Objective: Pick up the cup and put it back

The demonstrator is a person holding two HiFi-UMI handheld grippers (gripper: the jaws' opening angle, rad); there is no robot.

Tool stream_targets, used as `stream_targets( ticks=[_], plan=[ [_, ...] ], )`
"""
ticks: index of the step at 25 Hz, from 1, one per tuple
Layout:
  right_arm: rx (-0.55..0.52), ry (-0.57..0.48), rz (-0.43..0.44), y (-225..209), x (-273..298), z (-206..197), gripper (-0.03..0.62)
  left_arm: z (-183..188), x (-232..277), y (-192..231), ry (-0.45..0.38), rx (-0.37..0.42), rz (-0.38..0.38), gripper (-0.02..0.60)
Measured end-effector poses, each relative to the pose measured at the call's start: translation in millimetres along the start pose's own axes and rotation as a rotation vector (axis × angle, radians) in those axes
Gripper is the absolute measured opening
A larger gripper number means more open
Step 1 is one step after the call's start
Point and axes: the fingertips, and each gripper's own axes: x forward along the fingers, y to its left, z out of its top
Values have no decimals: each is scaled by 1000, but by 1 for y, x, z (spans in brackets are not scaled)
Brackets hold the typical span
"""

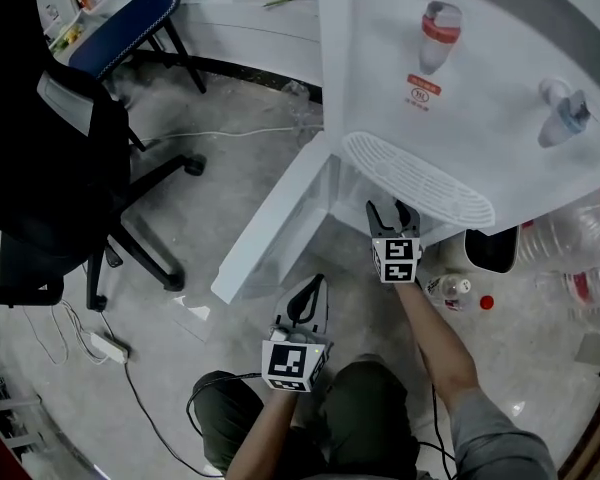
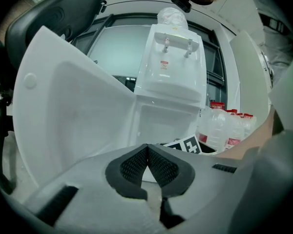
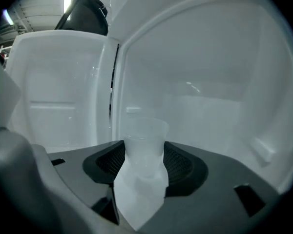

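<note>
office chair [image 1: 60, 168]: black, cut off by the left edge; seat and back merge into one dark mass.
power strip [image 1: 108, 346]: on the floor by the chair base; its cable runs out of frame.
left gripper [image 1: 308, 296]: low, in front of the person's knees. In its own view the jaws are clenched tip to tip with nothing between them [image 2: 147, 150].
cabinet door [image 1: 270, 230]: white, swung open to the left; inner face bare, no writing.
right gripper [image 1: 393, 213]: at the mouth of the open compartment, just under the drip tray [image 1: 420, 180]. From above, its tips are lost in shadow.
cup [image 3: 145, 143]: translucent and upright inside the white compartment, grasped by the right gripper with a pad against each side. Its base is hidden behind the gripper body, so I cannot tell whether it rests on the compartment floor. Not visible from above.
water dispenser [image 1: 480, 58]: white; top cut off.
red label [image 1: 424, 88]: under the red tap [image 1: 438, 30]; print too small to read.
blue tap [image 1: 565, 116]: to the right, no writing seen.
bottles [image 1: 570, 240]: clear, red bands, cut off at the right edge; text illegible.
</note>
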Motion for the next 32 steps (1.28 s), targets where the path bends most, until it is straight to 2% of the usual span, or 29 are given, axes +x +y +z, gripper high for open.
stream_targets(
  ticks=[6, 15, 23, 25, 32],
  plan=[
    [52, 46, -10, -14, 43, -25, 247, -12, 3, 17, 17, -7, 34, 9],
    [64, 108, -6, -21, 76, -40, 247, -18, 13, 19, 25, -13, 53, 9],
    [73, 110, -6, -21, 81, -40, 249, -15, 13, 25, 13, -11, 66, 9],
    [74, 118, -12, -22, 78, -42, 268, -15, 13, 25, 11, -11, 67, 9],
    [138, 94, -10, -19, 37, -44, 275, -15, 11, 23, 4, -28, 64, 9]
  ],
)
